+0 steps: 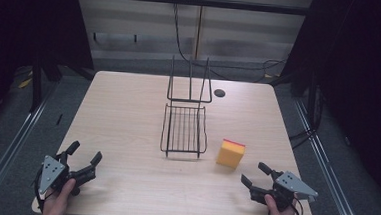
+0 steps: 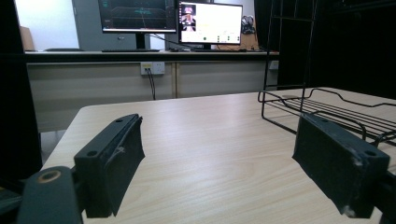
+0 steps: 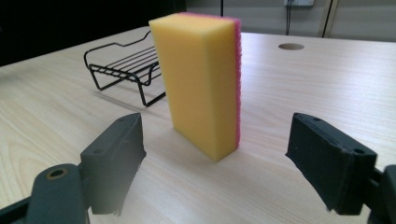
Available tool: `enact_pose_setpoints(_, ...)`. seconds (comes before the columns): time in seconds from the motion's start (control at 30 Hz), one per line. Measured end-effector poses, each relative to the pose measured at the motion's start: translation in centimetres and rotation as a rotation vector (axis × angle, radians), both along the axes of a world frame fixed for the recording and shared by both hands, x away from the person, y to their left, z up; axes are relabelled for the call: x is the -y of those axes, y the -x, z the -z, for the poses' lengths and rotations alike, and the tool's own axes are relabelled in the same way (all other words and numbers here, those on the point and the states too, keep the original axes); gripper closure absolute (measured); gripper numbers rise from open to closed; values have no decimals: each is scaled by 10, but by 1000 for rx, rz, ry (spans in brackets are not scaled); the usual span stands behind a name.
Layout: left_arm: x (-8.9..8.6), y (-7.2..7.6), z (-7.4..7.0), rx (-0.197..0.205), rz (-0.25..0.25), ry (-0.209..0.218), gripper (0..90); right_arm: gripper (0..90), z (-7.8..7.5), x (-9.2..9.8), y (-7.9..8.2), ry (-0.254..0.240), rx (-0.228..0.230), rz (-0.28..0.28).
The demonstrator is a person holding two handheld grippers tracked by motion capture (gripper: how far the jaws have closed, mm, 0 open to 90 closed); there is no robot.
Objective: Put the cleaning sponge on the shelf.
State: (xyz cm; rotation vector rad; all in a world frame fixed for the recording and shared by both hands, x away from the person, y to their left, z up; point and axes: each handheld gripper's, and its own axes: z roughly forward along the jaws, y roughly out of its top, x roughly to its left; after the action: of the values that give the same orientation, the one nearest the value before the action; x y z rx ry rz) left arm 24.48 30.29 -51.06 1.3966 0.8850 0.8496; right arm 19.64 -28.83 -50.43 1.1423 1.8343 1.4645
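Both hands sit at the table's (image 1: 128, 108) near edge: left gripper (image 1: 82, 159) and right gripper (image 1: 255, 175) each with 2 jaws spread wide, empty.

Left gripper (image 1: 84, 159): black body, grey three-cornered plate with dark screws on top.
Right gripper (image 1: 255, 174): black, grey plate, black cable at the wrist.
Jaws: flat black blocks, screw holes along the edges, scuffed pads.
Pivot: brass-ringed hole.
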Motion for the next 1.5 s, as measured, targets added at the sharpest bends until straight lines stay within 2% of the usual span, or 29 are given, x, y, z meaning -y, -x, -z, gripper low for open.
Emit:
enact_pose_setpoints(0.1,0,0,0,0,0,0,156,186,0,-1,-1,-11,-7,-18)
enact_pose_setpoints(0.17,0,0,0,0,0,0,156,203,-1,1,-3,-26,-33,-62)
enact_pose_setpoints(0.4,0,0,0,1,-1,1,156,196,-6,2,-7,-9,-58,-101)
enact_pose_setpoints(0.57,0,0,0,-1,0,0,156,139,-13,4,-12,-5,-81,-132)
enact_pose_setpoints(0.67,0,0,0,-3,3,4,156,137,-16,2,-17,-7,-84,-175)
enact_pose_setpoints(1.03,0,0,0,-5,5,-3,156,168,-24,-1,-32,34,-90,-176)
enact_pose_setpoints(1.07,0,0,0,-5,5,-3,156,179,-25,-1,-34,37,-92,-196)
enact_pose_setpoints(1.2,0,0,0,-5,5,-3,157,189,-27,1,-40,33,-95,-210)
enact_pose_setpoints(1.23,0,0,0,-5,5,-3,156,200,-28,2,-44,13,-88,-223)
enact_pose_setpoints(1.5,0,0,0,-6,5,-3,156,224,-31,6,-57,6,-87,-252)
